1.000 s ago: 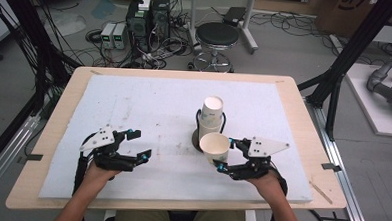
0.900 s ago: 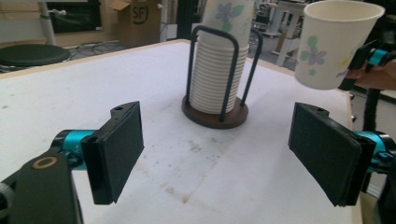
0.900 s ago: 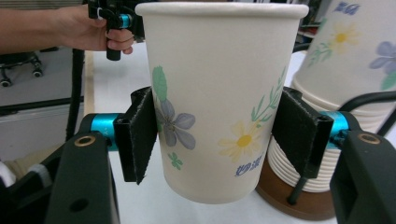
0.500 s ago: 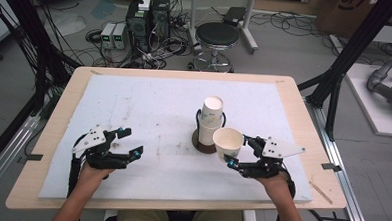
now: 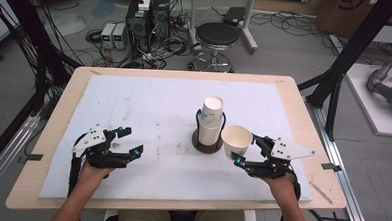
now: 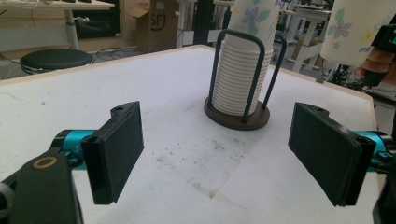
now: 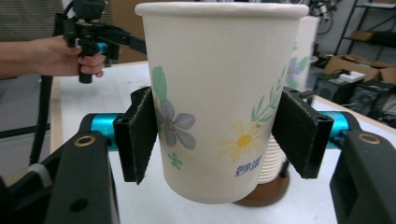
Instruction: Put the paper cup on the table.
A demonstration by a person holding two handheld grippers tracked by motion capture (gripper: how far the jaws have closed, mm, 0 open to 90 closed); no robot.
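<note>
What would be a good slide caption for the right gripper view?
The right gripper clamps a flowered paper cup upright, just in front of the cup stack on its brown stand.

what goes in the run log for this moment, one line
right hand-held gripper: shut on paper cup, upright, off the table | left hand-held gripper: open, holding nothing | cup stack: in holder beside cup
</note>
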